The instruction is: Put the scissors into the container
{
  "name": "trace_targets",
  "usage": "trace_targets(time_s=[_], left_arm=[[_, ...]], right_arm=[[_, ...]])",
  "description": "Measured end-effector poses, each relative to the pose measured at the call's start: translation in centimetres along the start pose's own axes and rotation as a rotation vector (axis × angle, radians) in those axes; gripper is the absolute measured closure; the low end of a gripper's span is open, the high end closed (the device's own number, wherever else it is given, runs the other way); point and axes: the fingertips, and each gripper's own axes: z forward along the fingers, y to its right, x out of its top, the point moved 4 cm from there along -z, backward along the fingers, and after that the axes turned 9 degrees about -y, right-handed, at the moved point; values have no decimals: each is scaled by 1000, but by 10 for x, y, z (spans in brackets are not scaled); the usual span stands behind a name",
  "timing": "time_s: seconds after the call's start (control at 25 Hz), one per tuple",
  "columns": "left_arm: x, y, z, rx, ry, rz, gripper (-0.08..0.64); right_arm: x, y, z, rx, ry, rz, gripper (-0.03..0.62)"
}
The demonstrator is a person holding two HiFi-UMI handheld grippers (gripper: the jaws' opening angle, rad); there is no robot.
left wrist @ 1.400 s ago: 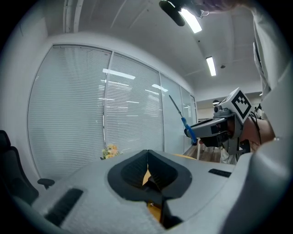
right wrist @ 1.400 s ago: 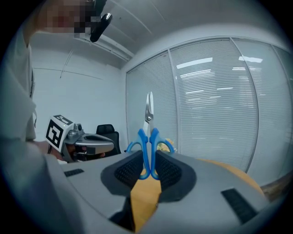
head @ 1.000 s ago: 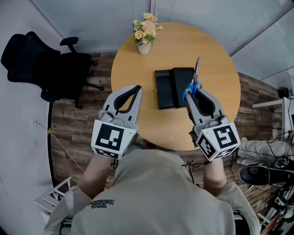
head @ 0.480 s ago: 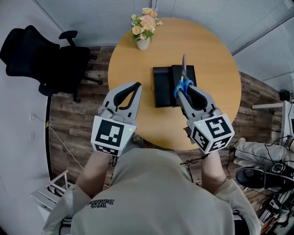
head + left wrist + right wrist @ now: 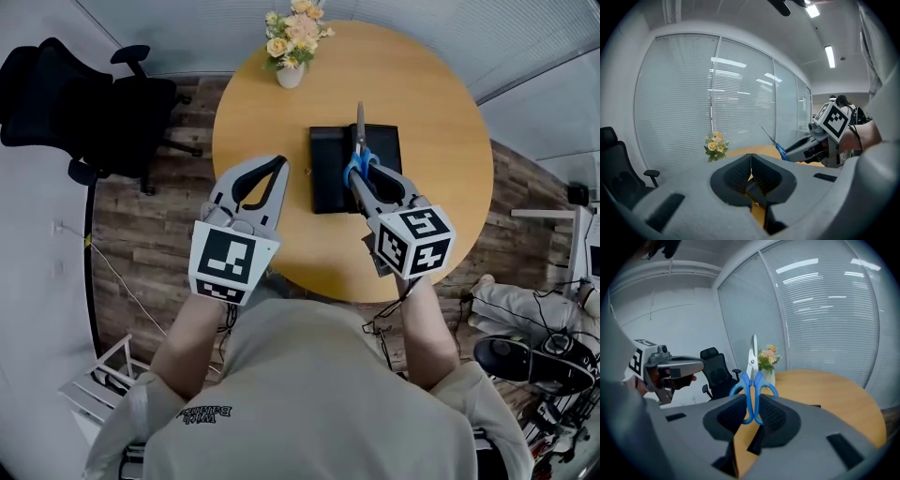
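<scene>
Blue-handled scissors [image 5: 359,150] [image 5: 752,380] are held by their handles in my right gripper [image 5: 360,178] [image 5: 752,414], which is shut on them, blades pointing away and up. They hang over the black container [image 5: 330,169] in the middle of the round wooden table [image 5: 441,112]. My left gripper [image 5: 278,174] [image 5: 751,169] hovers at the table's left edge, level with the container, shut with nothing between its jaws. From the left gripper view the scissors [image 5: 776,144] and the right gripper [image 5: 813,140] show at the right.
A white vase of flowers [image 5: 292,37] [image 5: 715,146] [image 5: 768,359] stands at the table's far edge. A black office chair [image 5: 84,103] [image 5: 719,373] is on the floor to the left. Cables and gear [image 5: 553,356] lie on the floor at the right.
My right gripper has carried the scissors leftward, from beside the container's right edge to over its middle. The left gripper has barely moved.
</scene>
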Motion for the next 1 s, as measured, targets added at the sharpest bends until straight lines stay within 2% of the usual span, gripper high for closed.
trace_targets(time_s=[0.28,0.56,1.0], left_arm=[[-28,-18,26,36,-38,-34,538],[-65,-24,54,0,-117,-75,538],[-120,-26,85,-59,-202,-142,538]], right_arm=[[-16,9,36,-19,-135,-7,499],[-42,20,72,-8,-205,60,499],[-95,35,123,-39,-384,176,499]])
